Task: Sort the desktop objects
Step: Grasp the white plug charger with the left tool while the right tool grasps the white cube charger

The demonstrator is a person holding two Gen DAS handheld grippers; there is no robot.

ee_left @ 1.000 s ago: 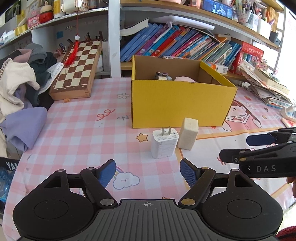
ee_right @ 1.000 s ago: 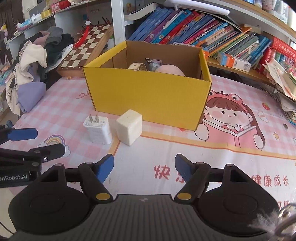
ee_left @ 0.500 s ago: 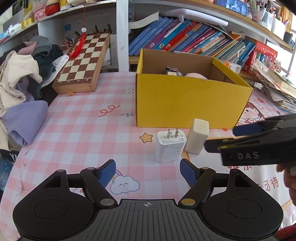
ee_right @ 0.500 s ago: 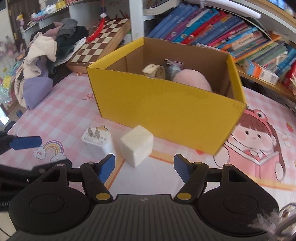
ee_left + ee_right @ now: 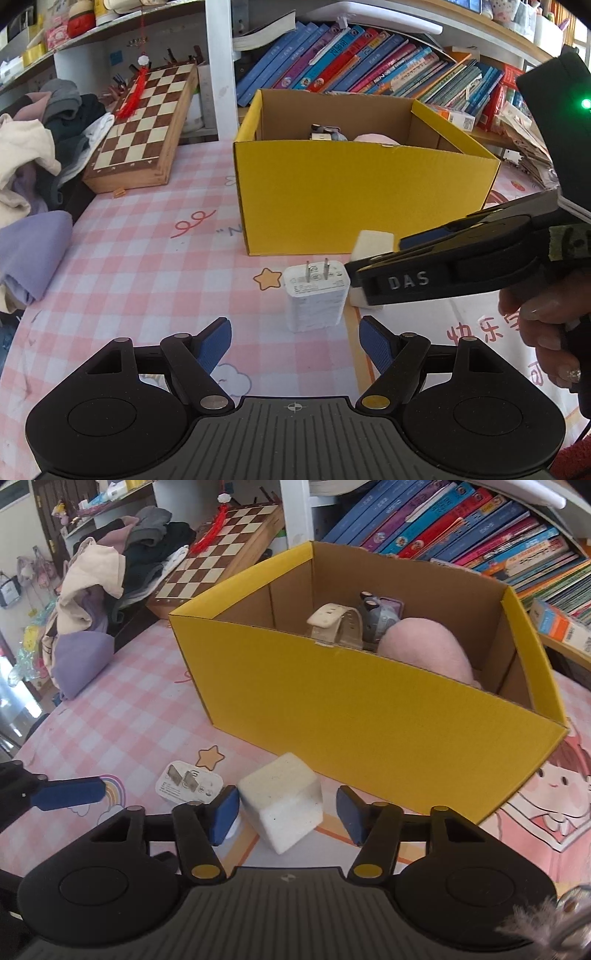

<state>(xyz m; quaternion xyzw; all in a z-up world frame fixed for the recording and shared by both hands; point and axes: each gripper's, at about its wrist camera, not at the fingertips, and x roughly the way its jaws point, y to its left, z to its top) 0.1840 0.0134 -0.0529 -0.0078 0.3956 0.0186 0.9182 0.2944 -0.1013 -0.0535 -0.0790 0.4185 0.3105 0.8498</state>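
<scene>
The right claw is spread apart, with the off-white cube standing between its two blue pads. The left-hand pad sits just beside the cube's left face; whether it touches cannot be told. The other pad stands clear of the cube's right side. The cube rests on the counter, which carries a pink checked cloth, just in front of the yellow cardboard box.

The white charger plug stands upright just left of the cube, its two metal prongs pointing up. In the left wrist view the right claw's black body, marked "DAS", crosses in front of the cube and hides its lower part.

The left claw is spread apart and holds nothing. It is near the counter, in line with the charger plug but short of it.

Inside the box lie a beige watch strap, a small grey device and a pink soft object.

A folded chessboard leans against the shelf to the left of the box. A pile of clothes lies at the counter's left edge. Books fill the shelf behind the box.
</scene>
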